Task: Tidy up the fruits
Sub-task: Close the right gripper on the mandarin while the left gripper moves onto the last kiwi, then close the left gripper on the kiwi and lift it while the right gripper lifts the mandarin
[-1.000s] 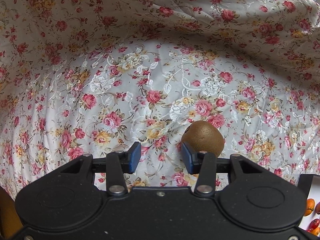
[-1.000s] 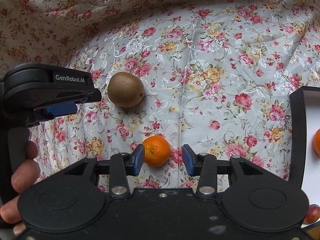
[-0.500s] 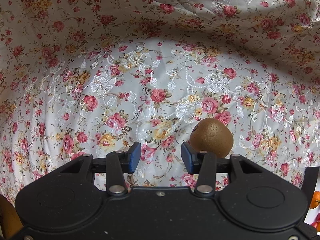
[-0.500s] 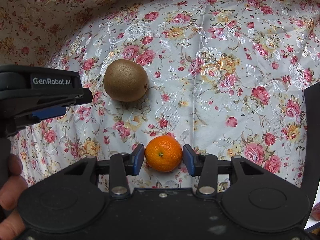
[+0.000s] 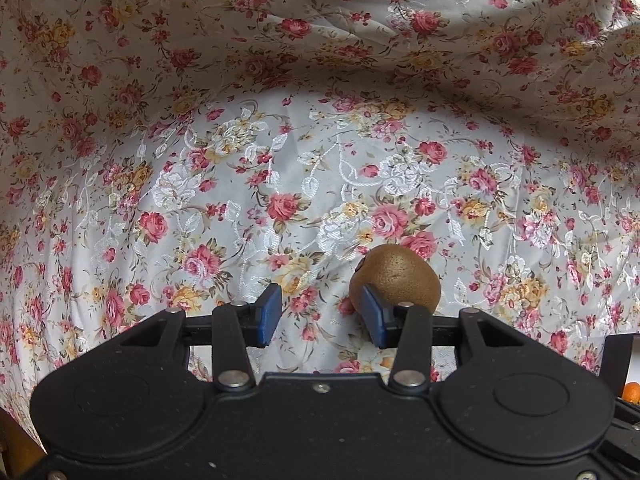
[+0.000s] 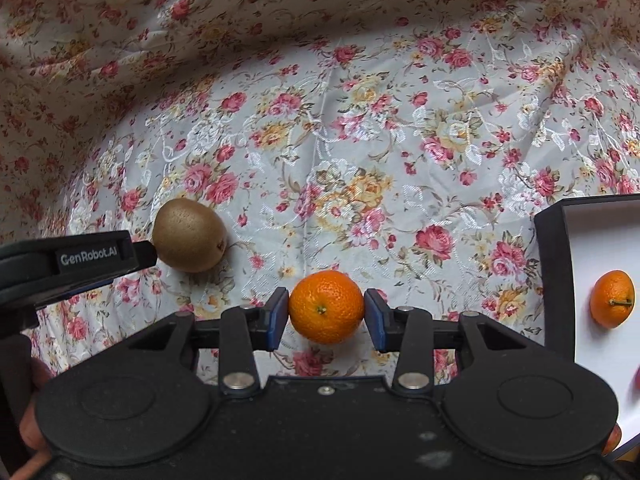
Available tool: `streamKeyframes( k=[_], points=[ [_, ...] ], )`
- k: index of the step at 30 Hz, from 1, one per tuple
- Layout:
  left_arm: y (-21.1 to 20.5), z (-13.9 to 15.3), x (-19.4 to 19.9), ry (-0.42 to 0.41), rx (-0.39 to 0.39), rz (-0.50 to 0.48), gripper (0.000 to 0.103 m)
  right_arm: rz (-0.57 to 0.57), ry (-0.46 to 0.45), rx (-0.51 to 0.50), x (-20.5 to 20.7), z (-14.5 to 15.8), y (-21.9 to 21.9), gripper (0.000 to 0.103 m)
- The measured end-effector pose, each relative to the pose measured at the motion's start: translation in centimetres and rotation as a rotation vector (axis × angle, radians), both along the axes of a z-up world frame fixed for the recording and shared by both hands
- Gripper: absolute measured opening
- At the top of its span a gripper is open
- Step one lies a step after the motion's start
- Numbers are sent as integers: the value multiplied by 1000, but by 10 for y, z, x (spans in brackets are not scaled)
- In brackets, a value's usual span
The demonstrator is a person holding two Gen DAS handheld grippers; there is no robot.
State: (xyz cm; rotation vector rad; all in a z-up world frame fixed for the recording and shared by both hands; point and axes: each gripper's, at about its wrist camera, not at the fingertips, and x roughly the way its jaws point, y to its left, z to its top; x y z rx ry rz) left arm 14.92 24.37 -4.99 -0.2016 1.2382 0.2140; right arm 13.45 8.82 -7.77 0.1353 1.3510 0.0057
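Mandarin (image 6: 326, 307) dead centre in the right wrist view, sitting on the floral cloth (image 6: 360, 140) squarely between the blue pads of the right gripper (image 6: 326, 318), and those jaws are closing in on it right now. The left pad looks to be at the skin, the right pad just about there too; whether they are truly pressing yet, I cannot tell. Up and to the left lies the kiwi (image 6: 189, 241), resting on the cloth, apart from the mandarin, with the tip of the left gripper (image 6: 80, 268) poking in from the left edge just beside it, a bit of the person's hand (image 6: 38, 372) showing below. Over on the right, a black-rimmed tray (image 6: 554, 280) with a white floor, and a second mandarin (image 6: 612, 299) lying inside it.

Switch to the left wrist view: the left gripper (image 5: 320, 314) points down at the cloth (image 5: 240, 200), jaws apart with nothing but fabric between them. The kiwi (image 5: 396, 282) sits off to the right, behind the right-hand pad, outside the gap. A sliver of the tray (image 5: 616, 356) peeks in at the far right edge
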Motion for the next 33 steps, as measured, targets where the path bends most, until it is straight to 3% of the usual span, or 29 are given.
streamKeyframes(
  k=[7,11,14,25,33],
  points=[
    [-8,5,7,-53,-71,-19,60,-39,18,23,4,1,-21,43],
    [-18,-1,10,-35,-33,-37,60,-13,-2,14,-2,7,-18,43],
    [-21,-7,12,-24,-33,-39,66,10,-13,10,-5,10,-17,43],
    [-39,-26,20,36,-10,-57,66,20,-16,26,-7,15,-23,43],
    [-41,-29,22,56,-23,19,62,11,-41,35,-7,26,-34,43]
  ],
)
